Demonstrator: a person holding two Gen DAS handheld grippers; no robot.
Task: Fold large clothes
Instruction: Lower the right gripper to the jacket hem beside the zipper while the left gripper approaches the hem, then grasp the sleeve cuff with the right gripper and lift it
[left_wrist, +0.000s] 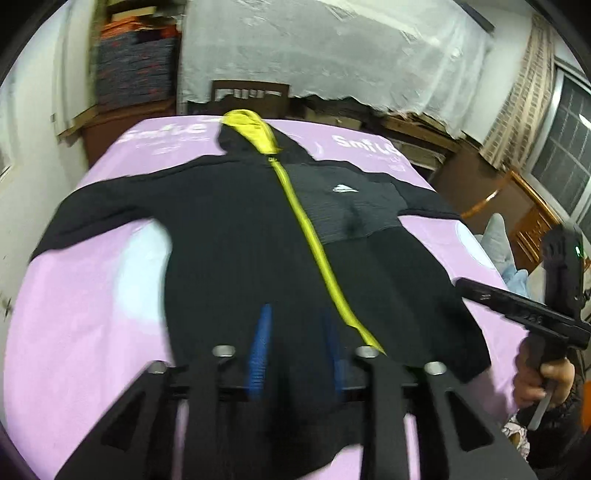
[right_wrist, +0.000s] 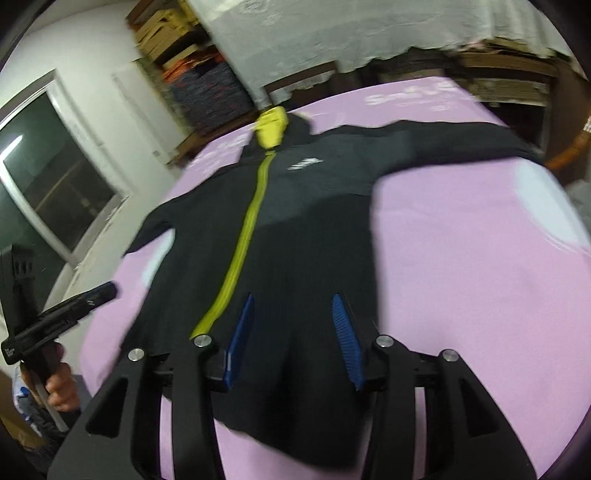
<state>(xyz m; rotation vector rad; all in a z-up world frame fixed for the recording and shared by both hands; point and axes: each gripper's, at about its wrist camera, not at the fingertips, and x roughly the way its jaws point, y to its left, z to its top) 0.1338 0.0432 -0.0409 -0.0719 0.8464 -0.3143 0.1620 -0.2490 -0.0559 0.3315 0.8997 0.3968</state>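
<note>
- Jacket (left_wrist: 240, 229) spread flat, front up, on the pink table (left_wrist: 85, 314); hood (left_wrist: 247, 129) at the far end, hem nearest the cameras, both sleeves stretched out to the sides
- Yellow zip (left_wrist: 314, 243) closed from hem to hood, running down the middle
- Soft and limp by the look of it, light enough for one pinch to lift a corner; likely to sag and drag rather than hold a shape
- Zip line probably the one stiffer part, so a fold along it or beside it would sit better than one across it
- Smooth dark fabric on a smooth cover: liable to slide when pulled, so better lifted than dragged
- Best places to take hold, as a judgement: a sleeve end or shoulder seam for bringing a sleeve over the body, then the two hem corners for the lengthwise fold
- Left gripper (left_wrist: 295, 347) part open above the hem left of the zip, blue pads apart, nothing pinched between them
- Right gripper (right_wrist: 295, 332) likewise part open over the hem on the other side of the zip, pads clear of the cloth as far as the blur allows
- No fold made yet
</note>
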